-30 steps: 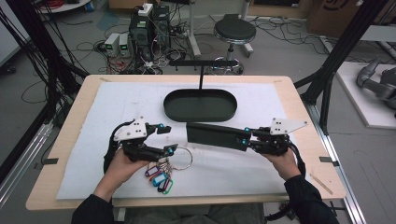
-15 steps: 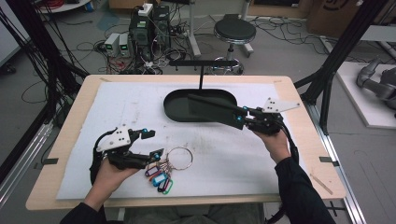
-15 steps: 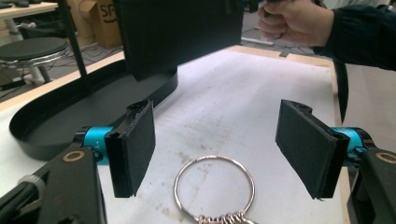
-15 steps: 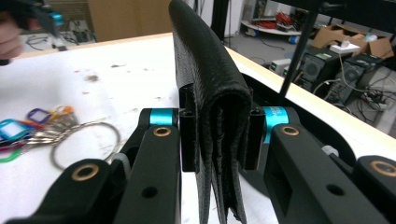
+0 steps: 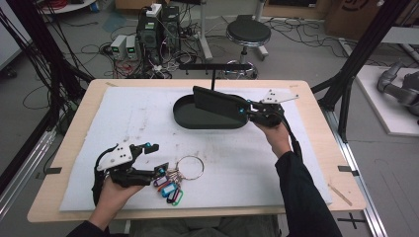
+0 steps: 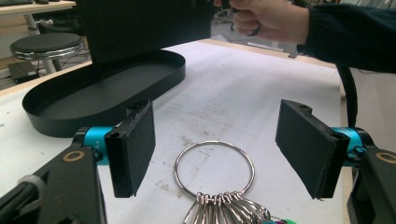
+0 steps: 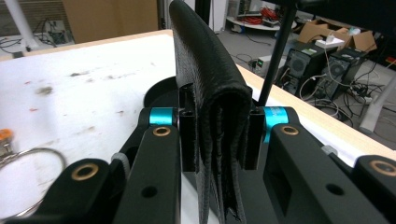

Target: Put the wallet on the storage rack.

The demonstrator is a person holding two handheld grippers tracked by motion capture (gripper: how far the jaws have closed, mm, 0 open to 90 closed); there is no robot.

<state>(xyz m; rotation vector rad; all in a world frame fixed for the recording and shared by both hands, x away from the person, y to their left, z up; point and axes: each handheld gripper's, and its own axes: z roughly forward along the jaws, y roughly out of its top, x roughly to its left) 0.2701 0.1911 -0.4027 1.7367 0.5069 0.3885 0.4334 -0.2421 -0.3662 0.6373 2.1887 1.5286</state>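
**Mia:** The right gripper (image 5: 245, 109) has its jaws squeezed tight on the black wallet (image 5: 217, 101). It holds the wallet on its edge, up over the black tray (image 5: 184, 117).

**Ben:** What can go wrong?

**Mia:** It grabs only one end. The long part sticks out, so the wallet might tip or slip down. If it drops now, it could hit the tray's rim and land half in, half out.

**Ben:** And the other one?

**Mia:** The left gripper (image 6: 217, 144) has its jaws wide apart, holding nothing. The key ring (image 6: 215, 169) lies flat on the white mat (image 5: 128, 118), right between them.

**Ben:** Is that tricky?

**Mia:** I think so. The ring is thin. The pads (image 6: 135, 140) could slide over it, or push the bunch of colourful key tags (image 5: 169, 183) away instead of picking it up.
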